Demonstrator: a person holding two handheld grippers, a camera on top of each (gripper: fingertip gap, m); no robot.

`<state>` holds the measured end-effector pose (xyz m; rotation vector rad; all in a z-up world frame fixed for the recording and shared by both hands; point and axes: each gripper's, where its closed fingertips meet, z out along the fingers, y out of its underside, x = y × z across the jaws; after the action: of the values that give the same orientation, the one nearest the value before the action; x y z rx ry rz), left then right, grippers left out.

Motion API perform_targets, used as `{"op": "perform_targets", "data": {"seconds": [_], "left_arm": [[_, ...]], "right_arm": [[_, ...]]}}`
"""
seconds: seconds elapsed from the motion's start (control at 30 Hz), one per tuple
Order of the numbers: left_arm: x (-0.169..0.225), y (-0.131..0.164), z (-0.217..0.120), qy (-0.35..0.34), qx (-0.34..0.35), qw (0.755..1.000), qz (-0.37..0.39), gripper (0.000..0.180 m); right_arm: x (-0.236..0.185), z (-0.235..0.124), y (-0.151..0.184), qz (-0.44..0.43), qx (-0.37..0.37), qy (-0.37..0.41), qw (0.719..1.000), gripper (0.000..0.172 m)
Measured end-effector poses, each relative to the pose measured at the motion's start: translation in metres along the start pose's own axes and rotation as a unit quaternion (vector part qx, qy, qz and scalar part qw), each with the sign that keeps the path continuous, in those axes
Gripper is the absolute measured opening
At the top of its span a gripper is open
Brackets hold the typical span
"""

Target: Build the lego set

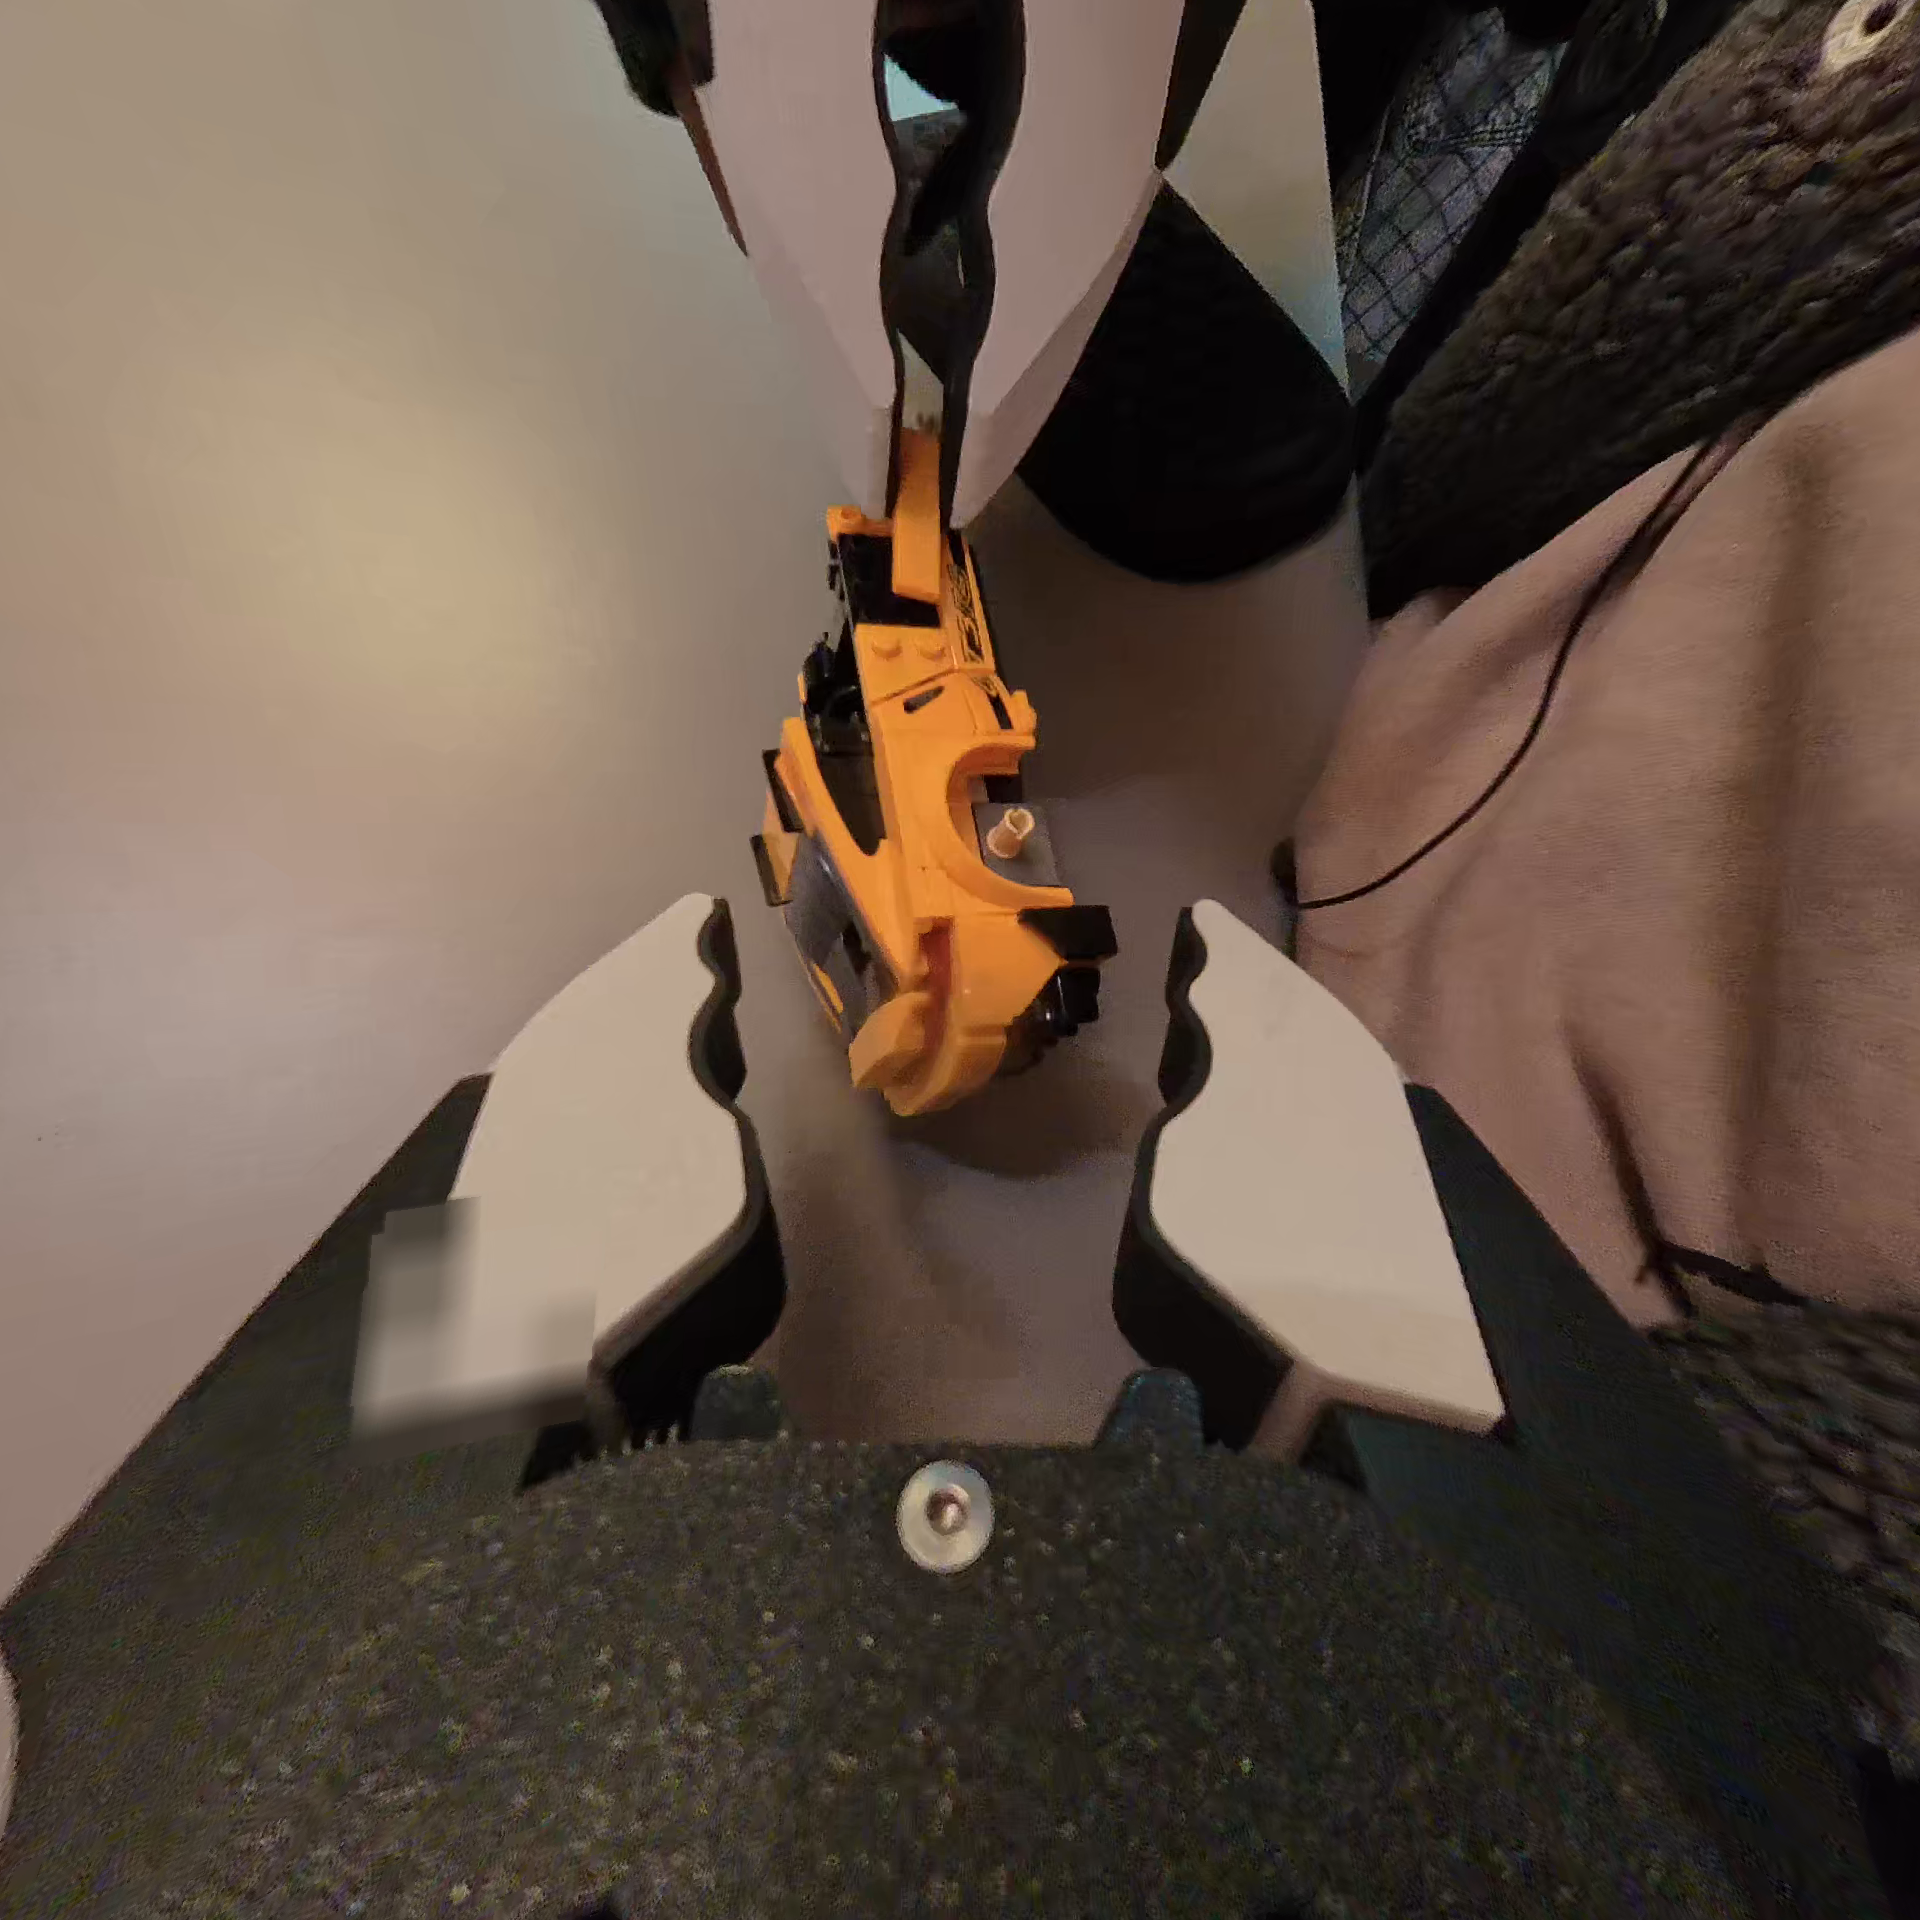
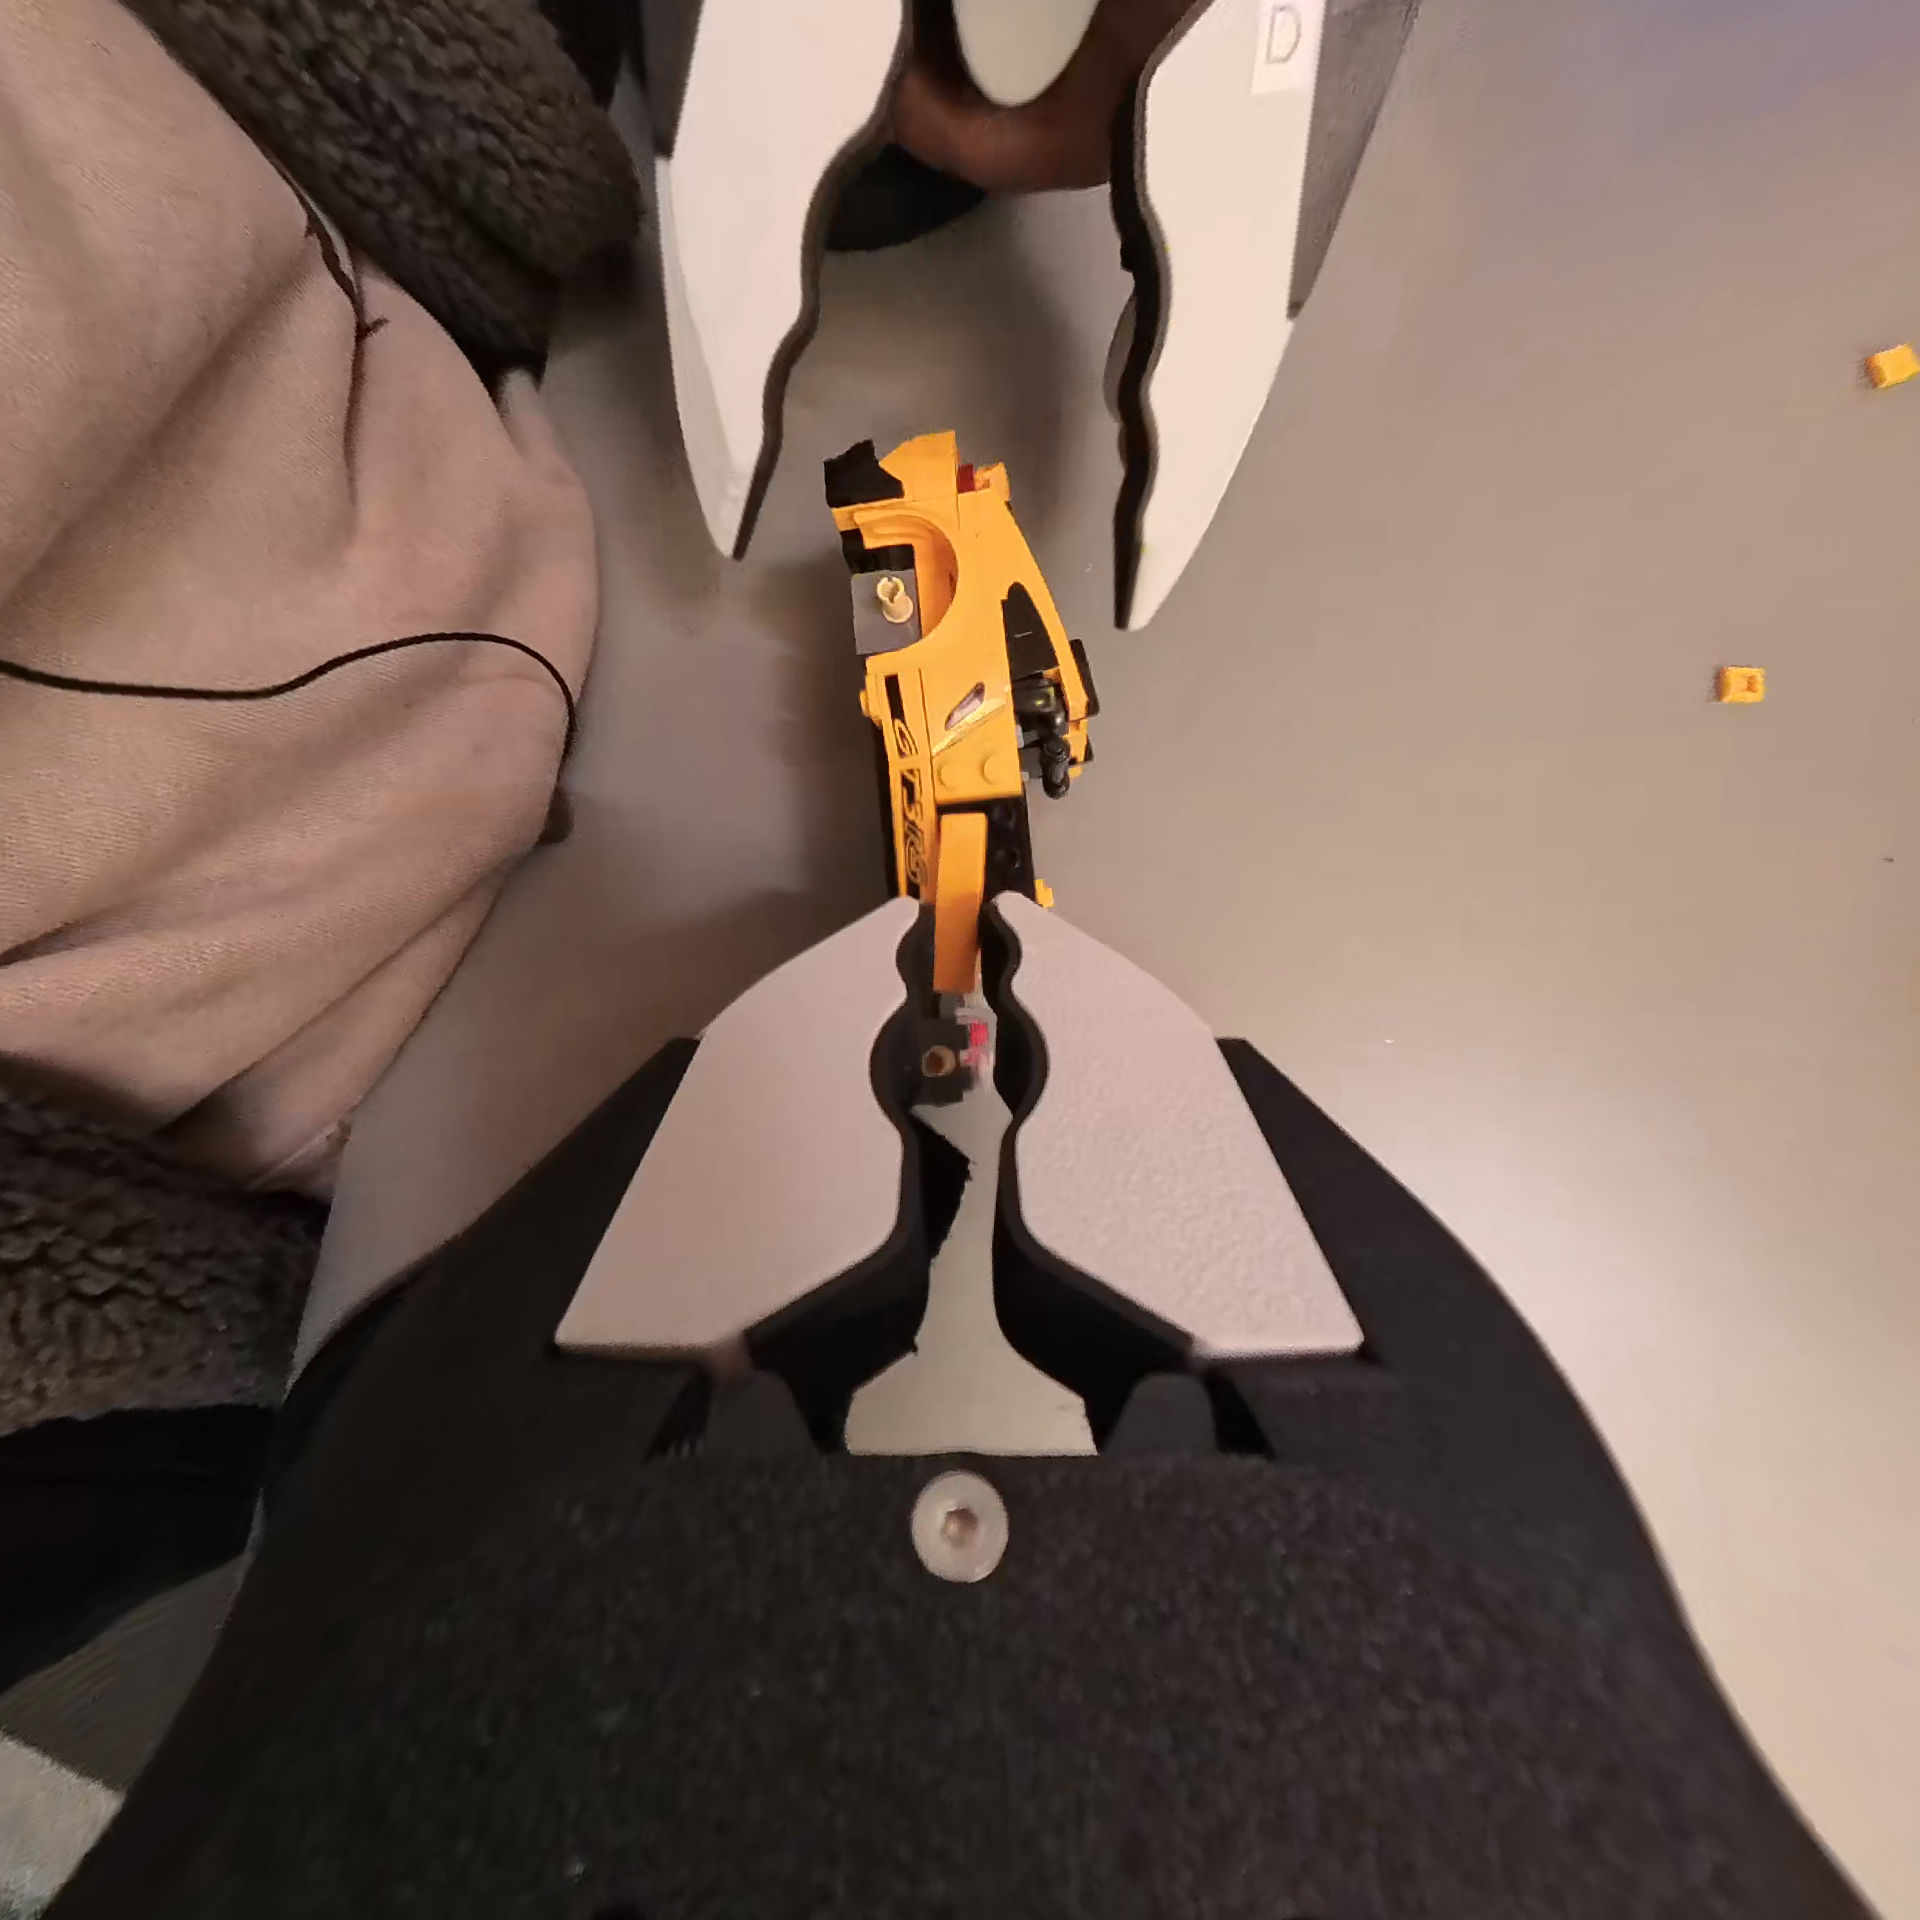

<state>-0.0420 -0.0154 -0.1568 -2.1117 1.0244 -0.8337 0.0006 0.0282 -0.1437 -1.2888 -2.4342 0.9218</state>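
Grey surface (image 2: pixel 1507 935) carries everything; a person's beige sleeve (image 2: pixel 208 623) with a dark fleecy cuff lies along it at 9 o'clock in the right wrist view. One orange-and-black brick-built toy car (image 2: pixel 966 665) hangs over the surface, turned on its side, with black lettering along its flank and one bare tan axle pin in a wheel arch. The right gripper (image 2: pixel 956 935), at 6 o'clock in its own view, has its white fingers (image 2: pixel 1091 1039) nearly together, pinching a thin orange strip at one end of the car. The left gripper (image 1: pixel 951 987) stands spread wide; the car's other end sits between its tips with a gap on both sides, touching neither. A white label with writing sits on the left gripper's finger, at 12 o'clock in the right view. Two small loose orange bricks (image 2: pixel 1740 684) lie well apart from the car, at 2 and 3 o'clock.
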Motion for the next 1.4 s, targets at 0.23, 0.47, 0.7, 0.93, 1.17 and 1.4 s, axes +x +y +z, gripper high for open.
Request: {"op": "perform_targets", "data": {"seconds": [0.23,0.47,0.7,0.93,1.17,1.4], "left_arm": [[-0.002,0.015,0.012,-0.002,-0.018,0.999,0.033,0.068],[-0.001,0.013,0.013,-0.002,0.004,0.999,0.046,0.062],[-0.002,0.011,0.012,0.006,0.024,0.999,0.039,0.060],[-0.001,0.010,0.011,0.011,0.032,0.999,0.042,0.059],[0.000,0.010,0.009,0.007,0.036,0.998,0.053,0.056],[-0.002,0.008,0.006,-0.020,0.041,0.995,0.092,0.043]], "right_arm": [[-0.002,0.003,0.002,0.025,-0.019,-0.018,0.999,0.008],[-0.001,0.005,0.000,0.041,-0.021,-0.046,0.998,0.009],[-0.001,0.006,-0.002,0.035,-0.019,-0.066,0.997,0.011],[-0.002,0.007,-0.004,0.033,-0.008,-0.075,0.997,0.015],[0.005,-0.010,-0.002,0.076,0.037,-0.081,0.993,0.015],[-0.001,-0.009,0.011,0.183,0.066,-0.215,0.957,0.023]]}}
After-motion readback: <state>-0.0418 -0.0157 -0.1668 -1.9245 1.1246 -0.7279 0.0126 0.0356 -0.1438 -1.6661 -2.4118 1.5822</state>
